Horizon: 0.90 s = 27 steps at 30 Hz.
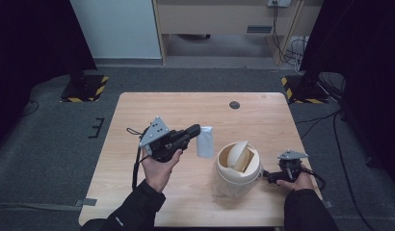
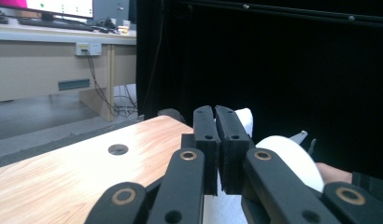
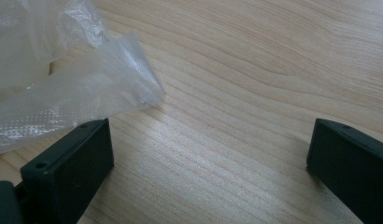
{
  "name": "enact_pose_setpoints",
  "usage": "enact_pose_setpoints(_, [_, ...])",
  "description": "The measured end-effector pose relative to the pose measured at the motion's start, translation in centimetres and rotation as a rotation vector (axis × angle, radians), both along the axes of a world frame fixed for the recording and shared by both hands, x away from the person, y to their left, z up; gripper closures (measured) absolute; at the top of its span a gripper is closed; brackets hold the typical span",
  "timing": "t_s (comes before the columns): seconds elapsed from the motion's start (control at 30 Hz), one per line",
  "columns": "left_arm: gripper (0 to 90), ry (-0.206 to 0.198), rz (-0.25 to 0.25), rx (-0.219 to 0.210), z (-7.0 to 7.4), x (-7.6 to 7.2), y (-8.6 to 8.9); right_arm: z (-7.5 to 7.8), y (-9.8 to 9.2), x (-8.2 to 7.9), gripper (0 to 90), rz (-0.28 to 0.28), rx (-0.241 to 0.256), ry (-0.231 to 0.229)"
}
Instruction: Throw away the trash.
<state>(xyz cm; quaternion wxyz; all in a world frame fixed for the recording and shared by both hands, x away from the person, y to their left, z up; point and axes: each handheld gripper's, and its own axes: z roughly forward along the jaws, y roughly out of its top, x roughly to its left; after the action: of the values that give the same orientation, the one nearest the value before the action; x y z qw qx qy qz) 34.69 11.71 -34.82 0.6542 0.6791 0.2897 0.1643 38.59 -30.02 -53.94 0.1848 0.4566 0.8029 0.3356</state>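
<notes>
A small cream bin (image 1: 238, 166) with a swing lid stands on the wooden table (image 1: 152, 108), right of centre. Thin clear plastic (image 3: 73, 88) hangs around its base. My left gripper (image 1: 197, 130) is held above the table, left of the bin, shut on a white folded piece (image 1: 205, 142) that hangs from its jaws. In the left gripper view the jaws (image 2: 214, 116) are pressed together, with the white piece (image 2: 246, 119) showing behind them and the bin's rounded lid (image 2: 292, 158) beyond. My right gripper (image 1: 267, 176) lies low beside the bin's right side; its jaws (image 3: 210, 140) stand wide open over bare wood.
A dark round cable hole (image 1: 234, 104) sits near the table's far edge. Black stand bases with yellow stripes (image 1: 85, 87) flank the far corners on the grey floor. A desk with cables (image 1: 287, 45) stands behind.
</notes>
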Motion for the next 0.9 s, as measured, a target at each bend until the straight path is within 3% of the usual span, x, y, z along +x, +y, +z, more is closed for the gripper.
enact_pose_setpoints(0.37, [87.5,0.008,-0.001,0.022,-1.0,1.0,-2.9,0.0,0.0,0.0,0.8,0.001,0.0,0.0])
enact_pose_setpoints(0.9, [87.5,0.036,-0.009,0.013,-2.3,1.8,-4.7,0.0,0.0,0.0,0.8,0.001,0.0,0.0])
